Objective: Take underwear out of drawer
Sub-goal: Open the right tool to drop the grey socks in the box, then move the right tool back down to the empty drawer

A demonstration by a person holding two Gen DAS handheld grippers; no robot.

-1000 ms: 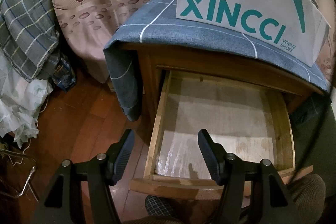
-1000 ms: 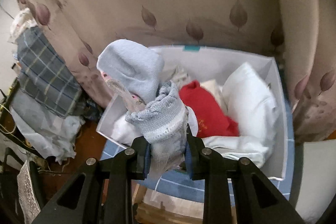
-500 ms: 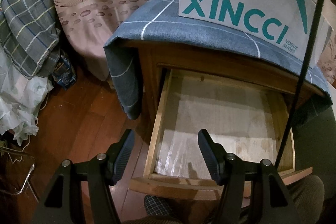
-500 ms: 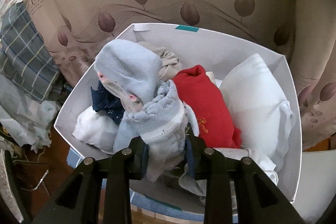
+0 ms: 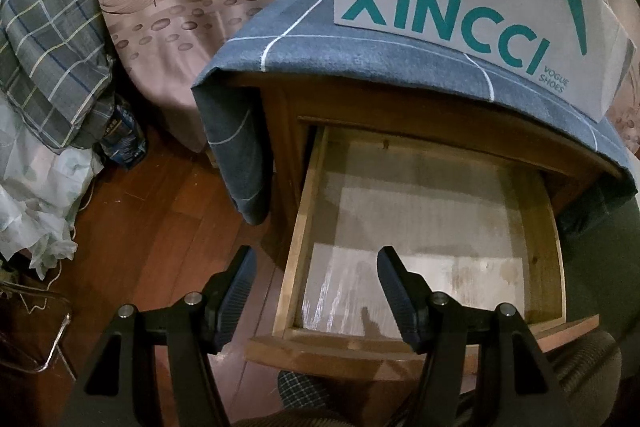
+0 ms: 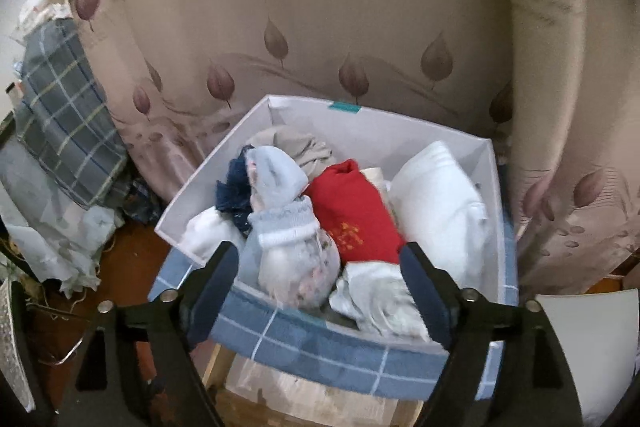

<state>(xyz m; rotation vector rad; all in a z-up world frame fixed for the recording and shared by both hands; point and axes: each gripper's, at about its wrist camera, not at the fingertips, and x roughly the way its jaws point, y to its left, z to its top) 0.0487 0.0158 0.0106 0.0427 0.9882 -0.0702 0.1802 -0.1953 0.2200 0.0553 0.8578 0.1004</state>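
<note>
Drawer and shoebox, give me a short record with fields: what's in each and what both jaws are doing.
drawer: pulled open, no clothing visible inside
shoebox: on the cloth-covered nightstand, full of garments
light blue underwear: lying in the shoebox, released
left gripper: jaws open, empty, above the drawer
right gripper: jaws have just been opening, nothing gripped

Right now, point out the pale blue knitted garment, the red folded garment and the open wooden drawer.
pale blue knitted garment (image 6: 280, 183), right wrist view, upper rounded part.
red folded garment (image 6: 352, 215), right wrist view, middle.
open wooden drawer (image 5: 304, 227), left wrist view, left side wall.

Dim warm indoor light; fisheye bending, black vignette corners; right wrist view motion-blurred, left sharp.
</note>
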